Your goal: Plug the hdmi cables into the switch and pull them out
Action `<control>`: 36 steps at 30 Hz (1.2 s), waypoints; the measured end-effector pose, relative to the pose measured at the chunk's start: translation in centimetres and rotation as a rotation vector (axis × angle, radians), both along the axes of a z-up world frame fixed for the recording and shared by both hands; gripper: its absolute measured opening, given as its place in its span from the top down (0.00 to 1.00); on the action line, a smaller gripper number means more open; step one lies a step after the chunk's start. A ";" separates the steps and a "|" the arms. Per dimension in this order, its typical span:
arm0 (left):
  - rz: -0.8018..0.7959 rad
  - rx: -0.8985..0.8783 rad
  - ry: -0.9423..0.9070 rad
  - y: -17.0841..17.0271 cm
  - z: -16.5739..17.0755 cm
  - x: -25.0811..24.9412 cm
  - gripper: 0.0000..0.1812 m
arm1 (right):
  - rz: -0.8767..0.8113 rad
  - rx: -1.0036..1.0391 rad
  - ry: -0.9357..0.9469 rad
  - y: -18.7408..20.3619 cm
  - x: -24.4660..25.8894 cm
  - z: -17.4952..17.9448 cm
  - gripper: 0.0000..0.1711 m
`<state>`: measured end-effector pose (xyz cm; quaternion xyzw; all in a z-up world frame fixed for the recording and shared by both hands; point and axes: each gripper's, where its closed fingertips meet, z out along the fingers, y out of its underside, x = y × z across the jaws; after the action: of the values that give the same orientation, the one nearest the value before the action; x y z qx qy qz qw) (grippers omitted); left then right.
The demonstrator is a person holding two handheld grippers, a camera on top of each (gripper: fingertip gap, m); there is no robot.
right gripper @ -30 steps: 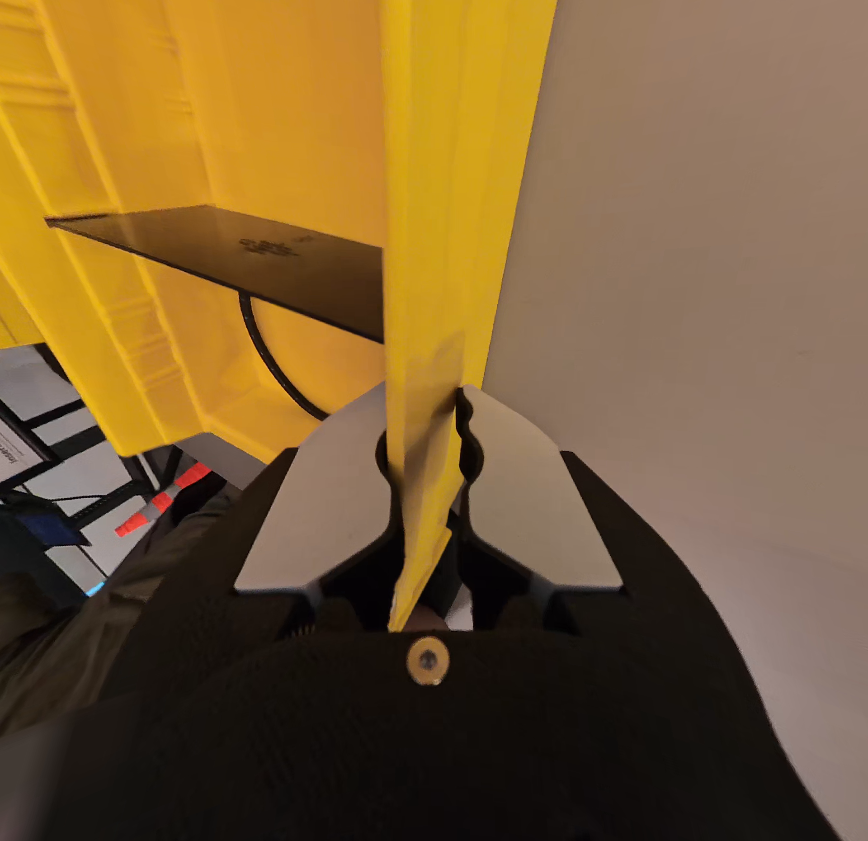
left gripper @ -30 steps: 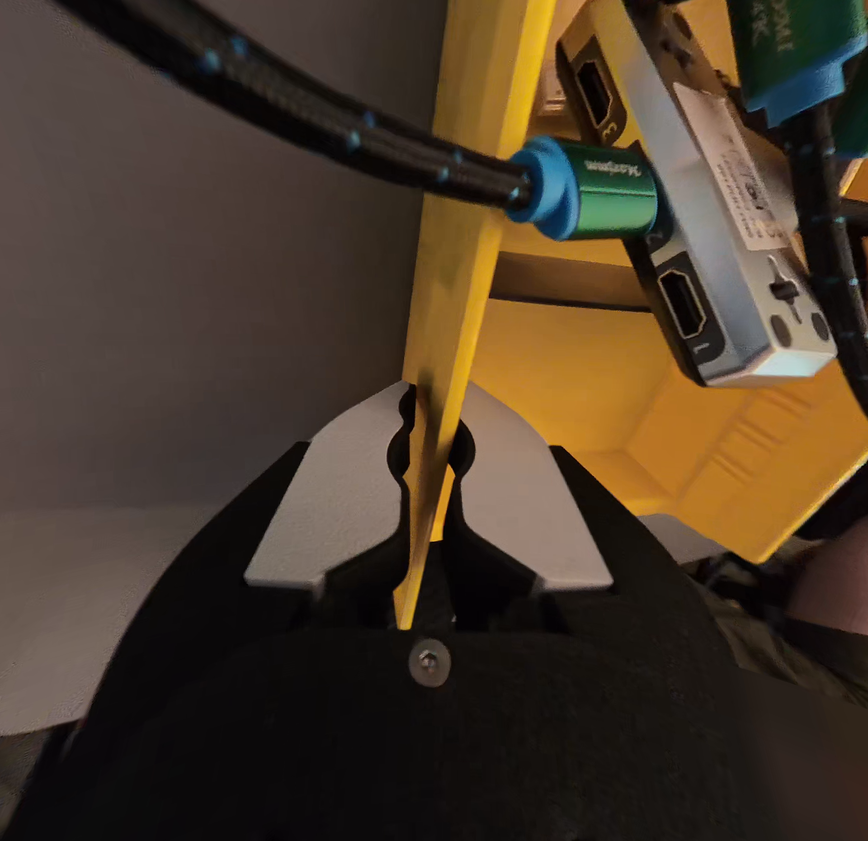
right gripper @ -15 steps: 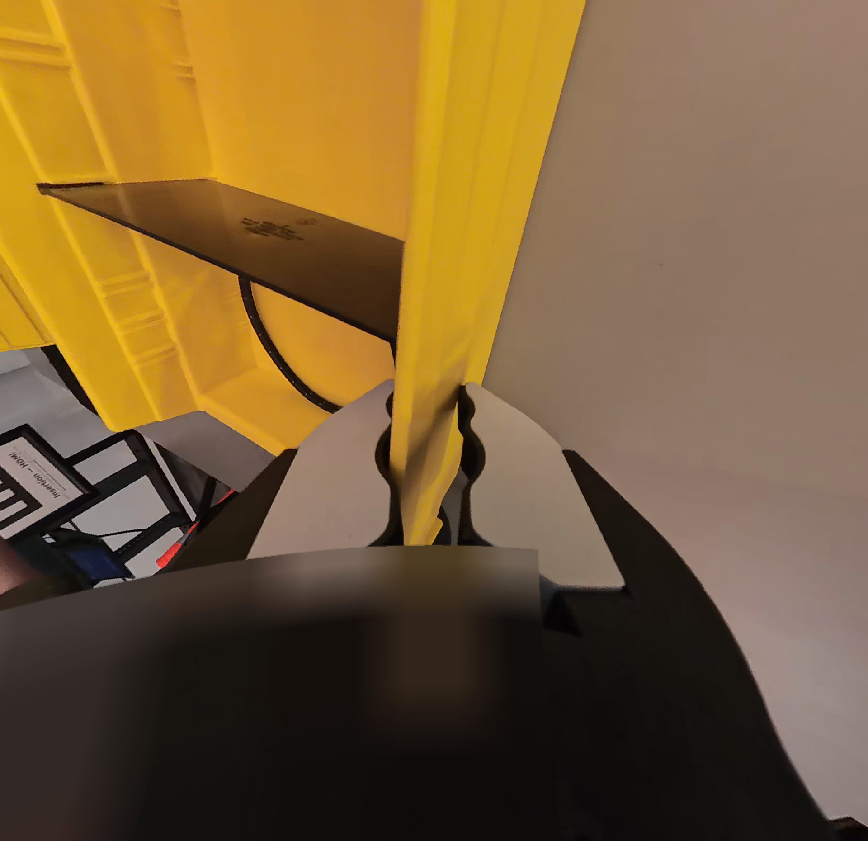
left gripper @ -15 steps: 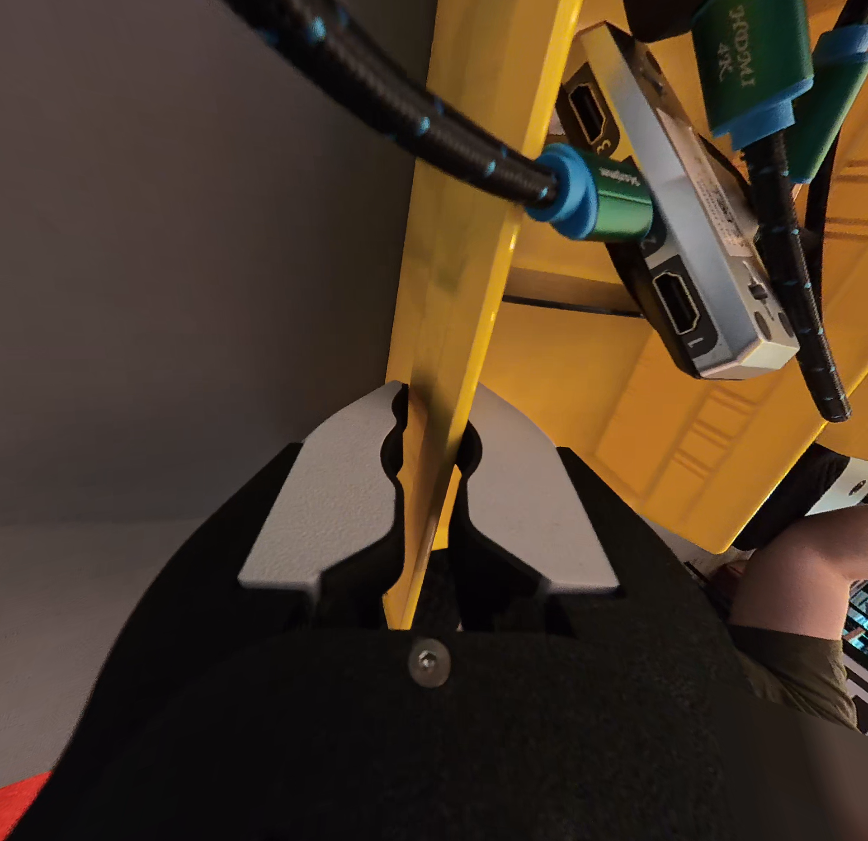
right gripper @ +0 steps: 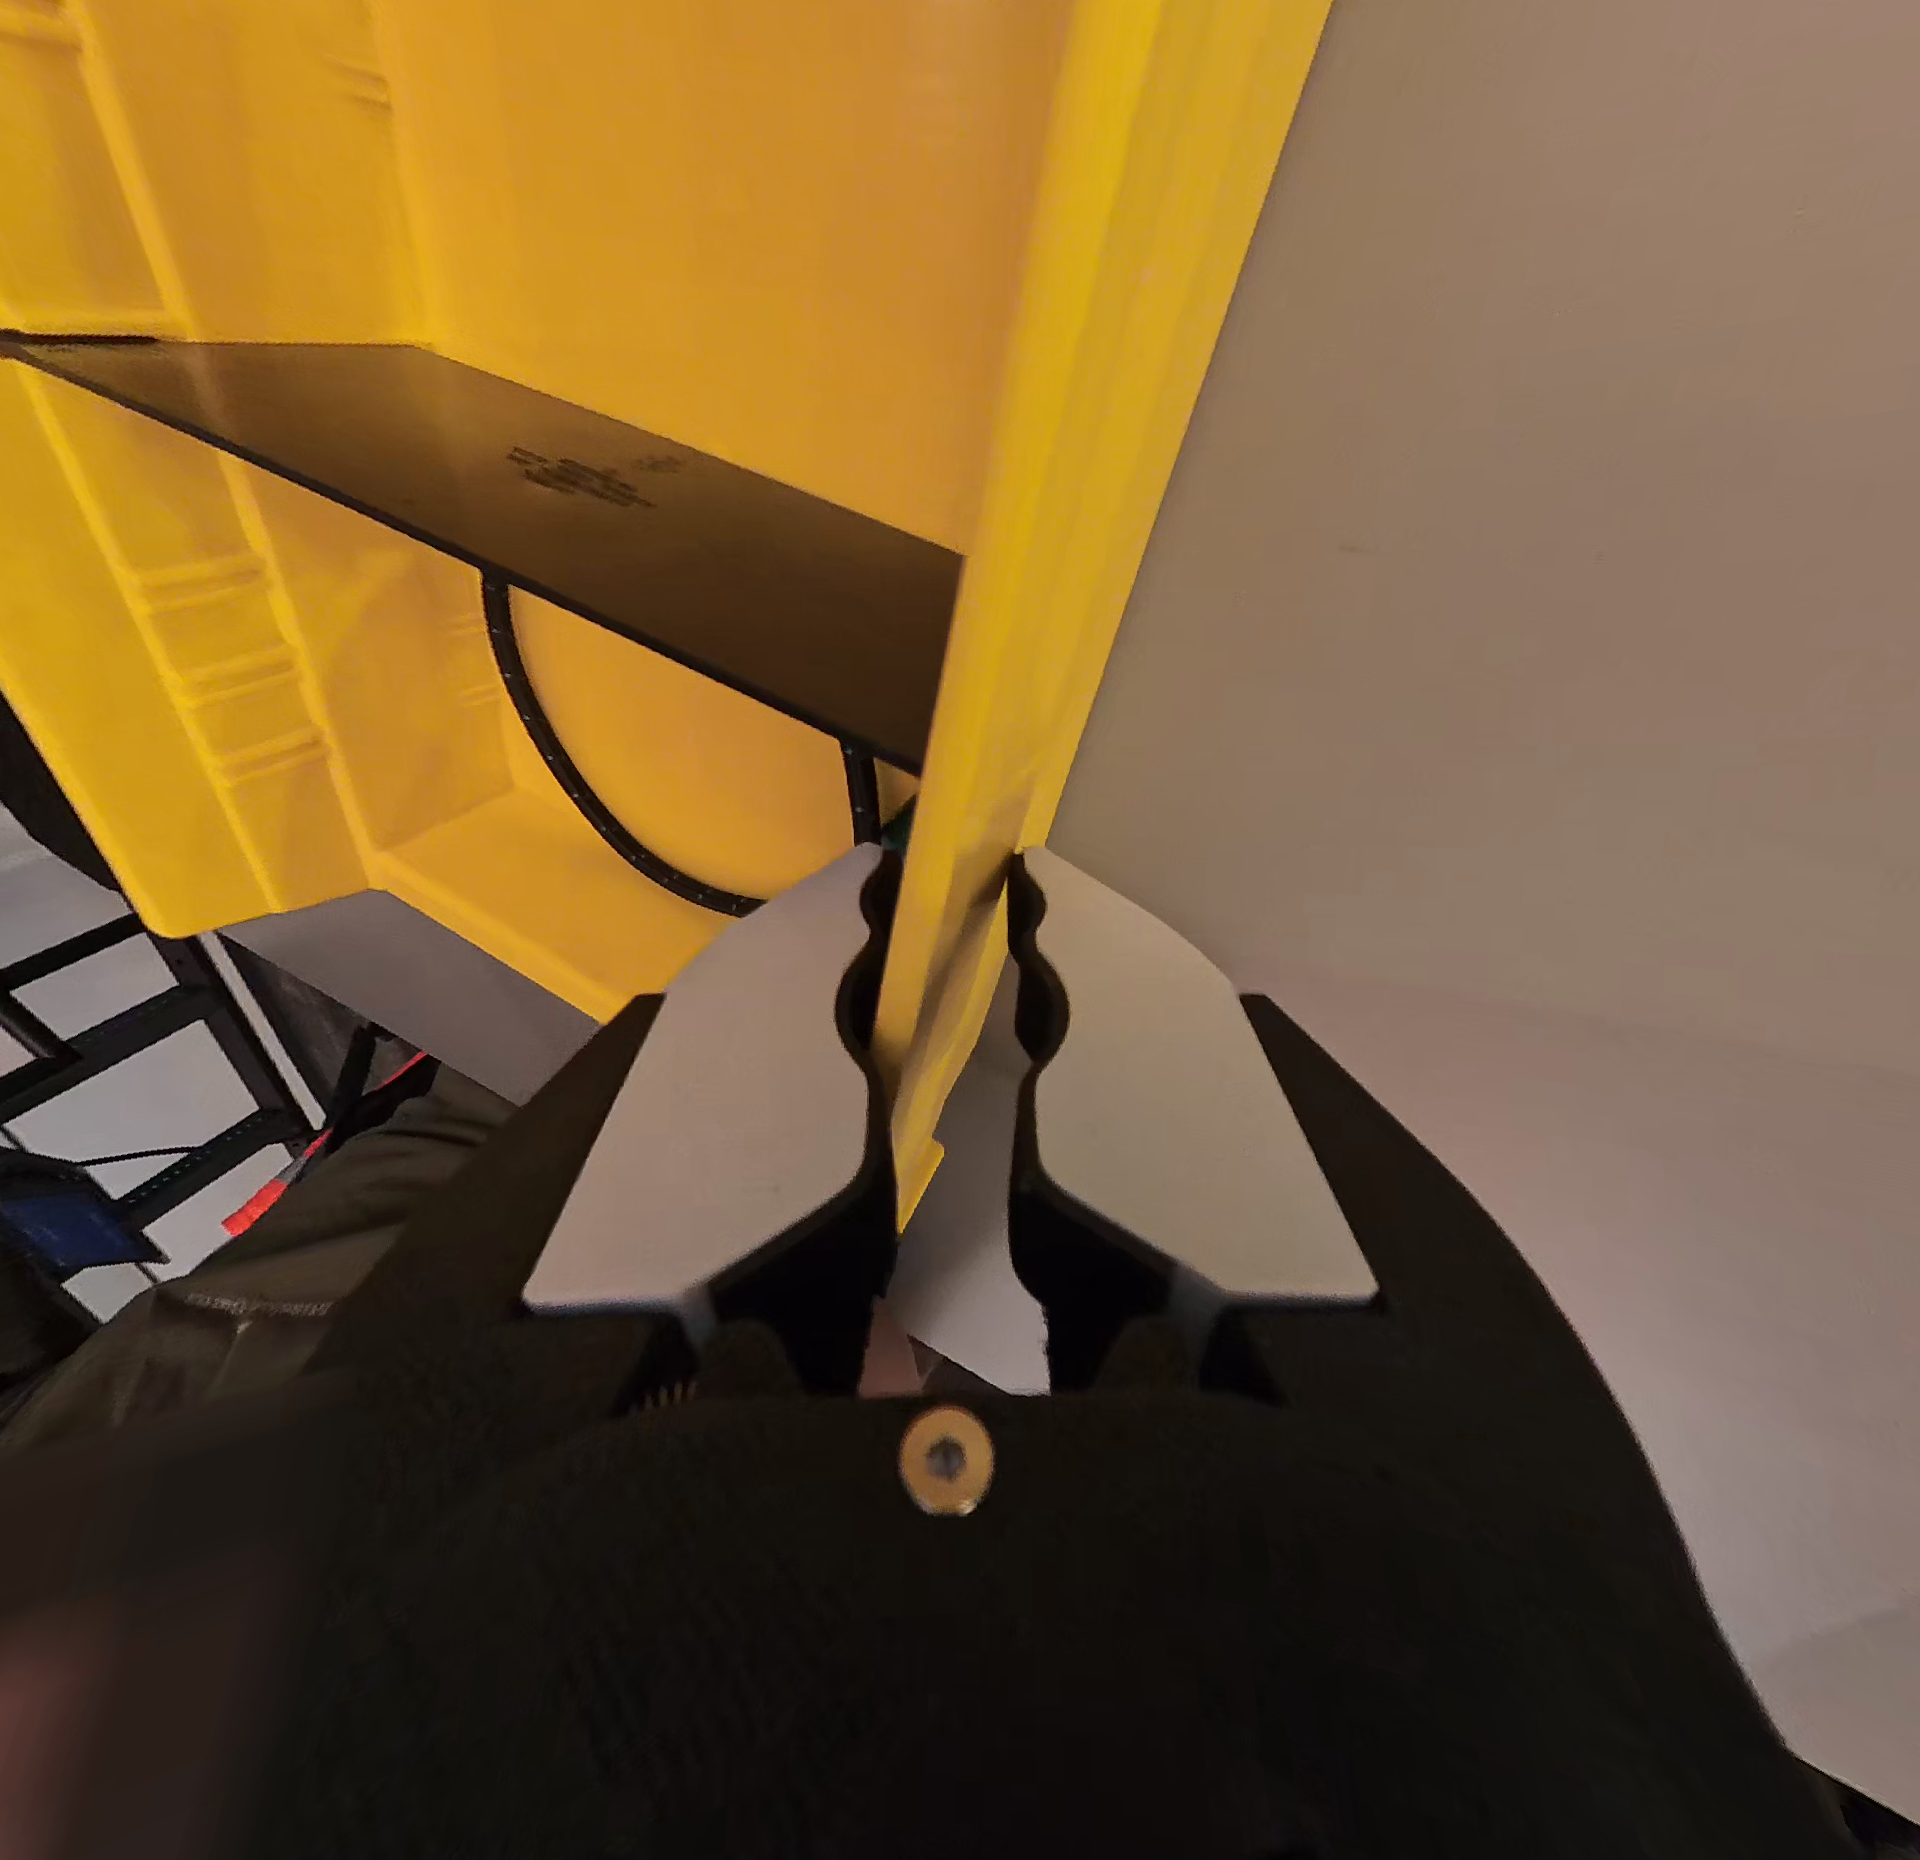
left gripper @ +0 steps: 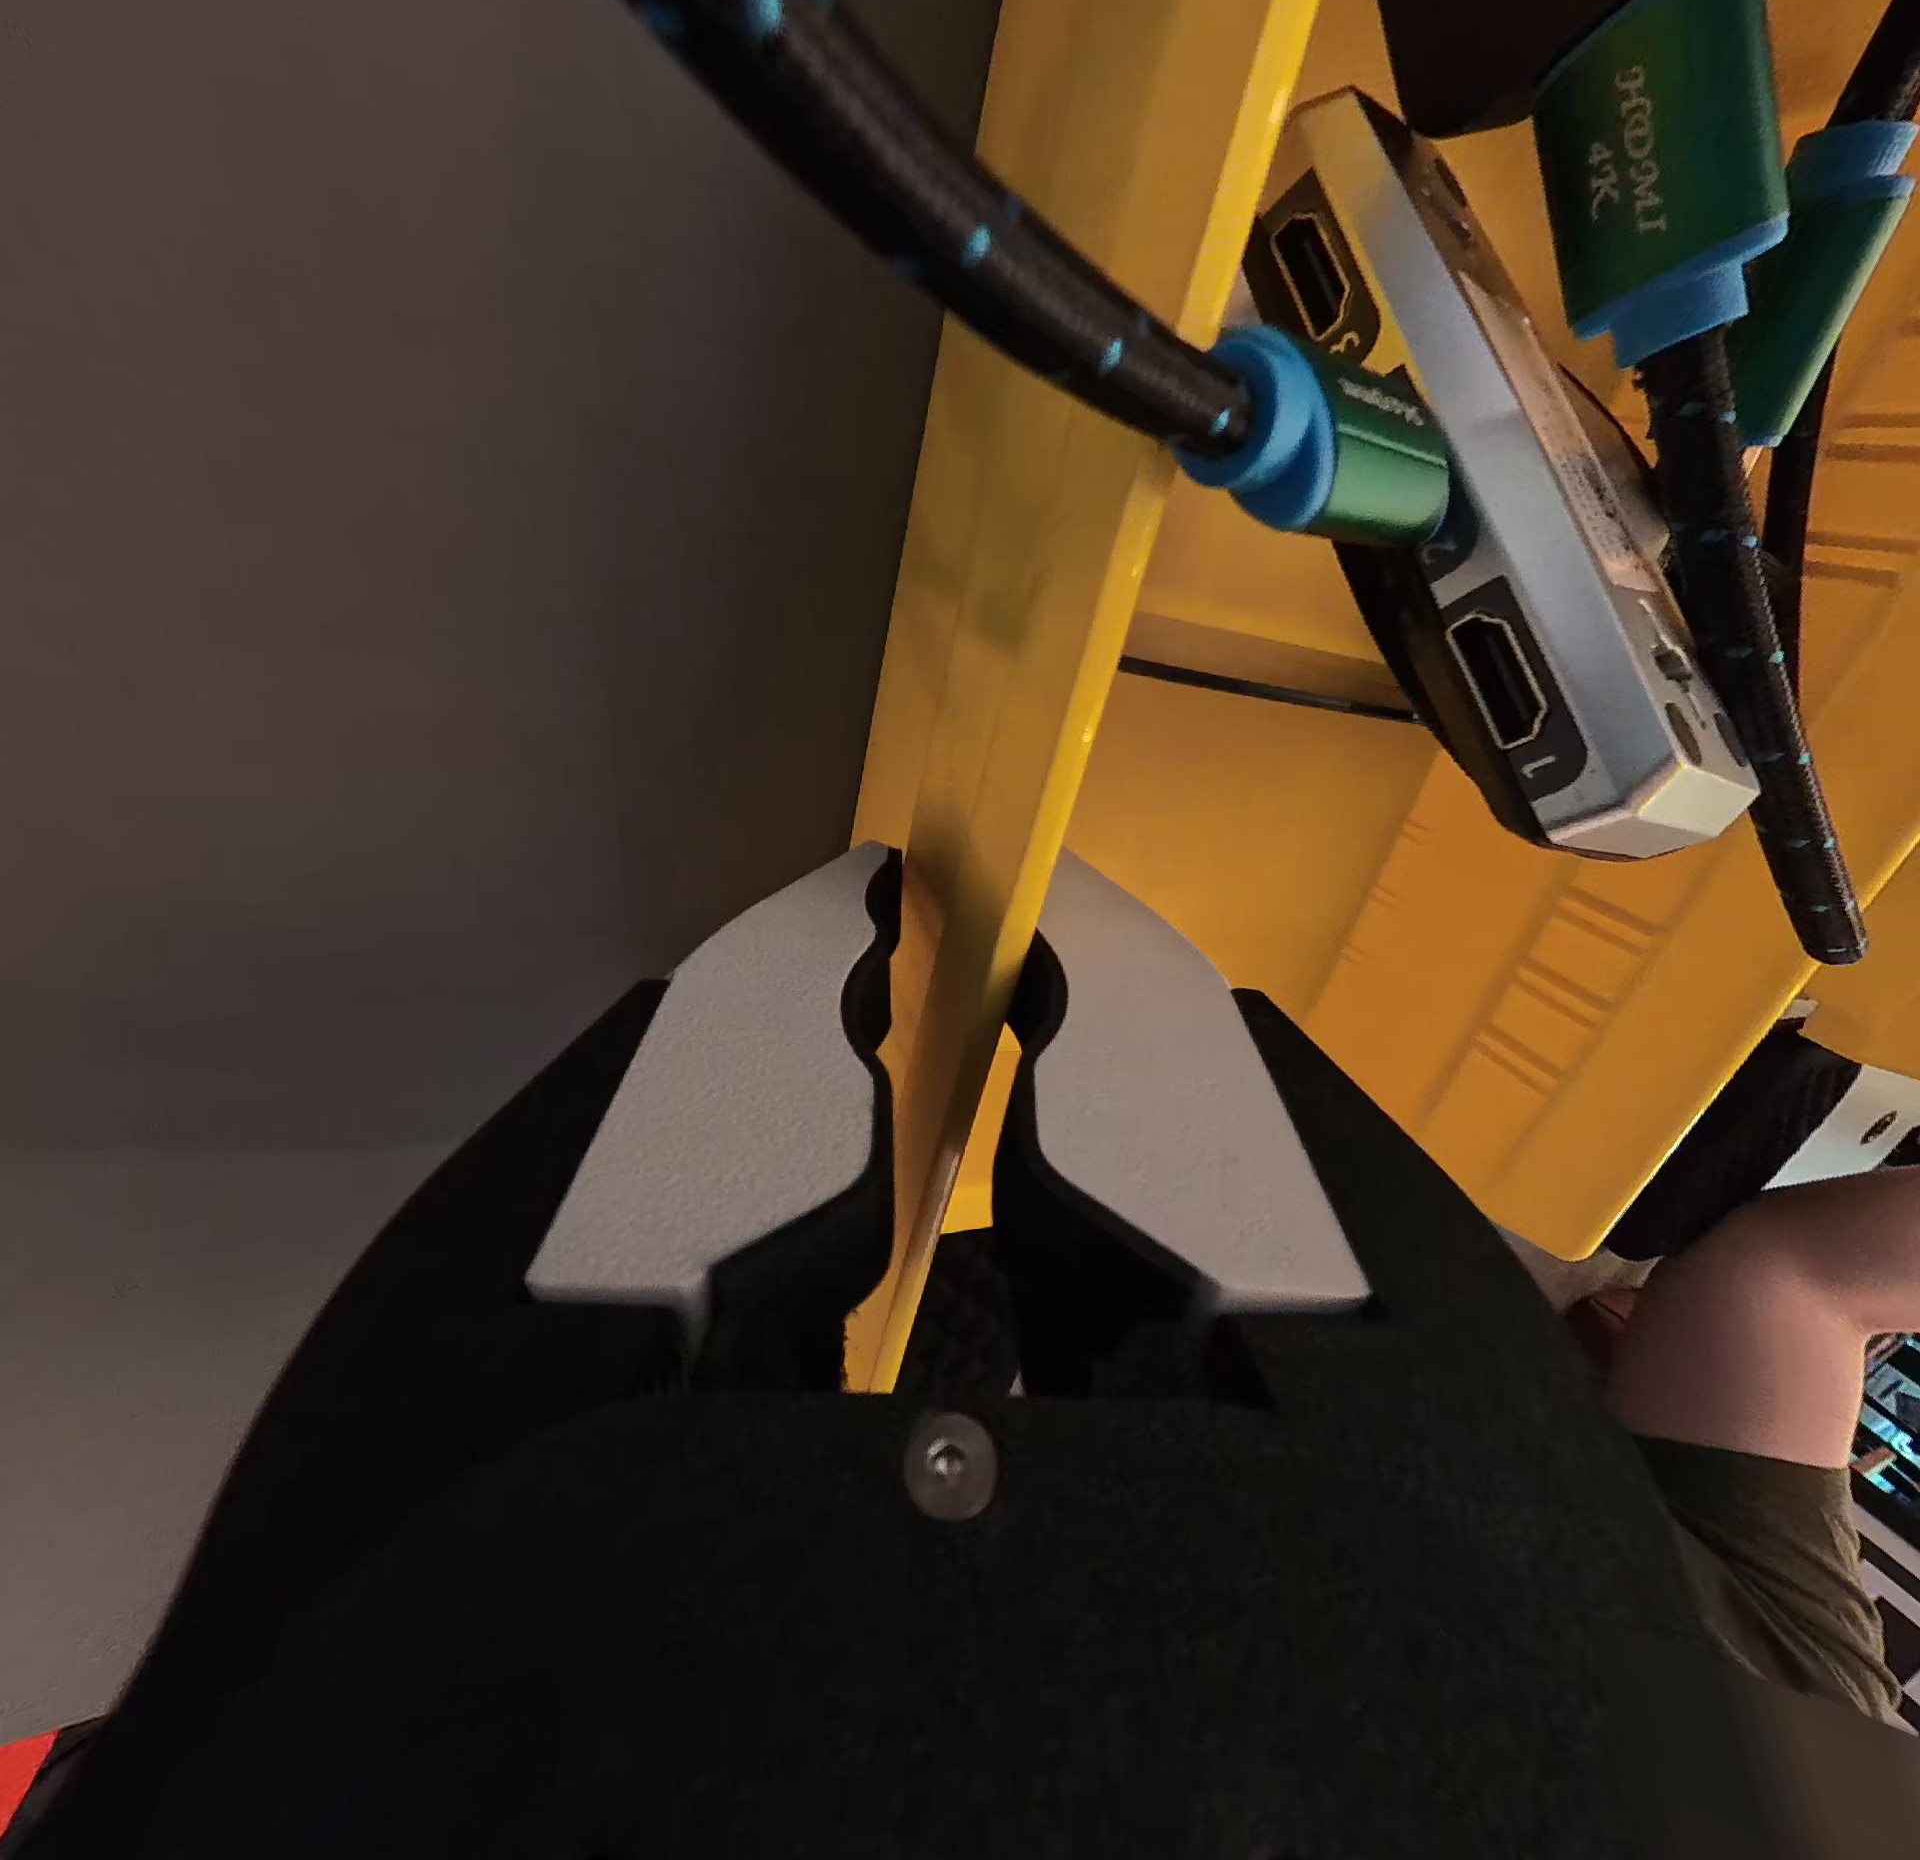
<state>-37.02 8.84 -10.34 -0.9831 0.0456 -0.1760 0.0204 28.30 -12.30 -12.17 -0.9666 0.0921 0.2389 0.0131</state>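
My left gripper [left gripper: 954,870] is shut on the rim of a yellow bin [left gripper: 1049,439], which is lifted and tipped. Past the wall hangs a silver HDMI switch [left gripper: 1527,522] with one green plug [left gripper: 1382,480] seated in its middle port. That plug's black braided cable [left gripper: 914,200] runs up and left over the wall. Two loose green plugs [left gripper: 1662,137] hang above the switch. My right gripper [right gripper: 945,865] is shut on the opposite wall of the yellow bin [right gripper: 1101,408], near its end.
A black panel [right gripper: 623,522] lies across the bin's inside, with a thin black cable loop [right gripper: 561,761] under it. A plain wall [left gripper: 416,563] fills the space beside the bin. A person's hand [left gripper: 1766,1322] and a metal rack [right gripper: 125,1041] show below the bin. Some 70 cm of space lies between my two pairs of fingers. The silver HDMI switch [left gripper: 1527,522] is about 8 cm from my left fingertips.
The bin has tipped further in both views. The switch and plugs have shifted up and right in the left view. The bin wall now sits shallower between my right gripper's fingers.
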 end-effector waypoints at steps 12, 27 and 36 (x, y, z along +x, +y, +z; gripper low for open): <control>-0.004 0.064 -0.029 0.1 0.1 -0.1 0.90 | 0.007 0.031 0.011 0.3 -0.2 -0.1 0.87; -0.100 0.666 -0.197 1.0 11.9 -3.1 0.82 | -0.163 0.539 -0.077 1.8 1.7 11.3 0.82; -0.206 0.892 -0.077 4.7 15.9 4.6 0.67 | -0.152 1.740 -0.340 1.8 -4.2 31.8 0.72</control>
<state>-32.39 13.57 5.59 -0.8614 0.2134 -0.1769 0.4256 24.06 -10.50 19.59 -0.6279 -0.0613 0.0760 0.7721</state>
